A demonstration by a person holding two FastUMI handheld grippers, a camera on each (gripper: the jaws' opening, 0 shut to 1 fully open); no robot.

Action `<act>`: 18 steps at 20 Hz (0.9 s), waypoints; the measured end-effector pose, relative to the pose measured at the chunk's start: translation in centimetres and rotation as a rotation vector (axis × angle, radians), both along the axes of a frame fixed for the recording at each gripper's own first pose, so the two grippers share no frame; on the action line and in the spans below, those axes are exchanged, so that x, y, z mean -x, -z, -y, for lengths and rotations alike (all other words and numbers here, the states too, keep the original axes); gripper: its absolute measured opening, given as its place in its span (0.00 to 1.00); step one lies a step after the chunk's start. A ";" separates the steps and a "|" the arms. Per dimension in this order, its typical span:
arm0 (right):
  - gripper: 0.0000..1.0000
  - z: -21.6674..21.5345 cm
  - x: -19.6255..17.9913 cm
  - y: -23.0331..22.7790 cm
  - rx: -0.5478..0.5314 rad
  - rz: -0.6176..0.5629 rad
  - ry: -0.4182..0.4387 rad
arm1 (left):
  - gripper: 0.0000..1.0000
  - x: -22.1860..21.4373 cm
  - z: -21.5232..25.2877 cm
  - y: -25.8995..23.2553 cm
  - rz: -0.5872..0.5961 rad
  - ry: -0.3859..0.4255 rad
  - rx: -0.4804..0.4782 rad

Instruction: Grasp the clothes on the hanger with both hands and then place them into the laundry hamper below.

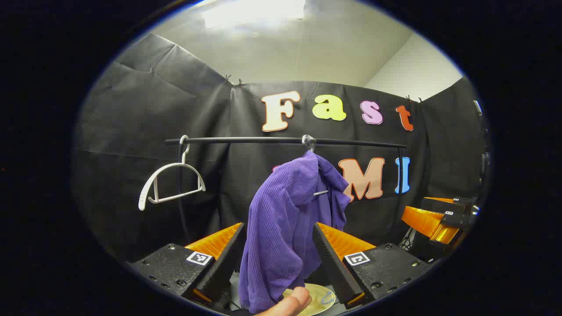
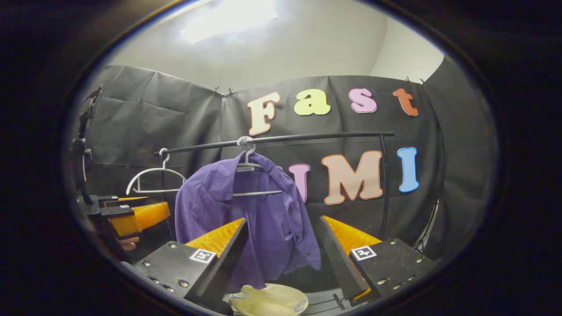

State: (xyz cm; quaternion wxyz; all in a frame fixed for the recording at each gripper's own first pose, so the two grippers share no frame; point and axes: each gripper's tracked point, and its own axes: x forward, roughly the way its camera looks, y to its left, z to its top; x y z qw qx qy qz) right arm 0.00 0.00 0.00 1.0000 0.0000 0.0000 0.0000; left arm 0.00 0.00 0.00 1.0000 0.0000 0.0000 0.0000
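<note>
1. Here, a purple shirt [image 2: 246,219] hangs on a hanger [image 2: 257,182] from a black rail [image 2: 281,139]. It is bunched up and slopes to one side, with one end of the hanger bar poking out bare.
2. In the left gripper view, the left gripper [image 1: 274,259] has its jaws spread wide. The shirt [image 1: 281,219] hangs down in the gap between them. I cannot tell if they touch it.
3. In the right gripper view, the right gripper [image 2: 283,259] also has its jaws spread wide, with the shirt seen between them, farther back. They hold nothing.
4. An empty white hanger [image 1: 169,186] hangs near the end of the rail [image 1: 246,140].
5. A pale round thing [image 2: 270,300], maybe the hamper, sits low under the shirt.
6. A fingertip [image 1: 287,305] shows at the bottom of the left gripper view.
</note>
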 end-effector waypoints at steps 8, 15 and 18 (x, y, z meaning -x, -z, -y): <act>0.93 0.5 -0.5 1.5 -0.091 0.013 -0.020 | 0.89 -0.2 -0.3 0.6 0.038 -0.055 0.012; 0.97 2.3 -3.5 2.5 -0.093 0.025 -0.024 | 0.89 -3.4 2.3 2.4 0.031 -0.083 -0.032; 0.93 3.1 -5.7 4.4 -0.091 -0.005 -0.032 | 0.89 -5.4 3.6 3.1 0.019 -0.104 -0.052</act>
